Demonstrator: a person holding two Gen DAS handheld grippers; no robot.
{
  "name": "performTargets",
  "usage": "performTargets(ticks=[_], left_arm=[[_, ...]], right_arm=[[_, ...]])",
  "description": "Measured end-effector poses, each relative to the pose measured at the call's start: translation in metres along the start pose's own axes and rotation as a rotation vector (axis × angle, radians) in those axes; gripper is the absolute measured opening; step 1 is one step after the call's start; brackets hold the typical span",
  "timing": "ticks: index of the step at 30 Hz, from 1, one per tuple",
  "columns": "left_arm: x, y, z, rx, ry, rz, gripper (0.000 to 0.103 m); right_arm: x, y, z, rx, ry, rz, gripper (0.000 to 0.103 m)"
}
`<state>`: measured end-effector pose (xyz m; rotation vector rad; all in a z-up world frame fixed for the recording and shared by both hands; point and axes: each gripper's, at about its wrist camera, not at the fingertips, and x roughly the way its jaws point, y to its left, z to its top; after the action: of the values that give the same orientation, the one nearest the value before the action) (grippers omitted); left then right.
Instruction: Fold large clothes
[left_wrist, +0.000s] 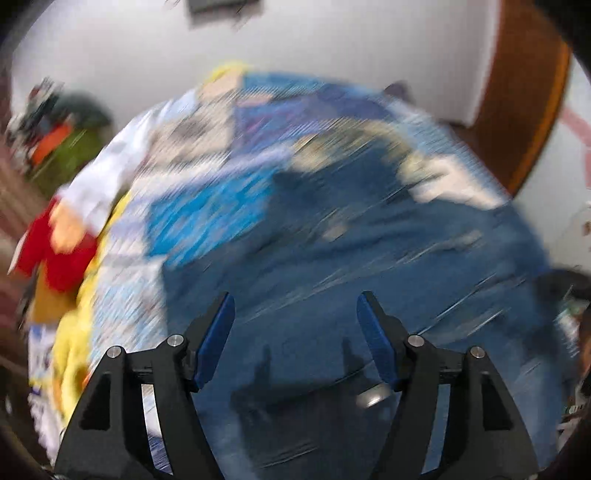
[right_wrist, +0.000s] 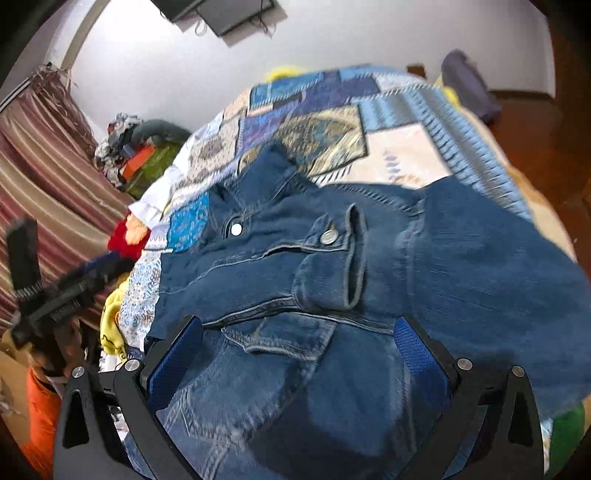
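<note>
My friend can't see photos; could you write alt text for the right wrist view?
A denim jacket lies spread on a patchwork quilt, its sleeve cuff folded across the front. The open right gripper hovers just above it, with striped curtains to the left.

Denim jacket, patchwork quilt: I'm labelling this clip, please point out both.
denim jacket (right_wrist: 325, 258), right wrist view, on the cuffed sleeve below its metal button.
patchwork quilt (right_wrist: 402, 155), right wrist view, on the pale patch beyond the jacket.
</note>
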<state>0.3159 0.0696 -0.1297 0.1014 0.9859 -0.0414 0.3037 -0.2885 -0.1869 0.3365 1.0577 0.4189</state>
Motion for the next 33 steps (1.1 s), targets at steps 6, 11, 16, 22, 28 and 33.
performTargets(ticks=[6,11,16,22,28,33], left_arm=[[0.029,0.080,-0.063,-0.021,0.107,0.147,0.072],[0.058,0.108,-0.119,-0.059,0.233,0.128,0.073],[0.081,0.101,-0.141,-0.091,0.279,0.127,0.073],[0.084,0.099,-0.119,-0.137,0.244,0.193,0.073],[0.052,0.102,-0.101,-0.173,0.151,0.204,0.075],[0.056,0.093,-0.113,-0.184,0.190,0.167,0.076]], right_arm=[[0.044,-0.013,0.010,0.109,0.107,0.018,0.099],[0.069,-0.010,0.023,0.126,0.111,0.026,0.086],[0.083,0.002,0.035,0.095,0.108,0.013,0.058],[0.065,0.029,0.049,0.036,0.062,0.053,0.033],[0.006,0.076,0.045,-0.183,-0.108,-0.003,0.032],[-0.006,0.073,0.026,-0.245,-0.144,-0.098,0.033]])
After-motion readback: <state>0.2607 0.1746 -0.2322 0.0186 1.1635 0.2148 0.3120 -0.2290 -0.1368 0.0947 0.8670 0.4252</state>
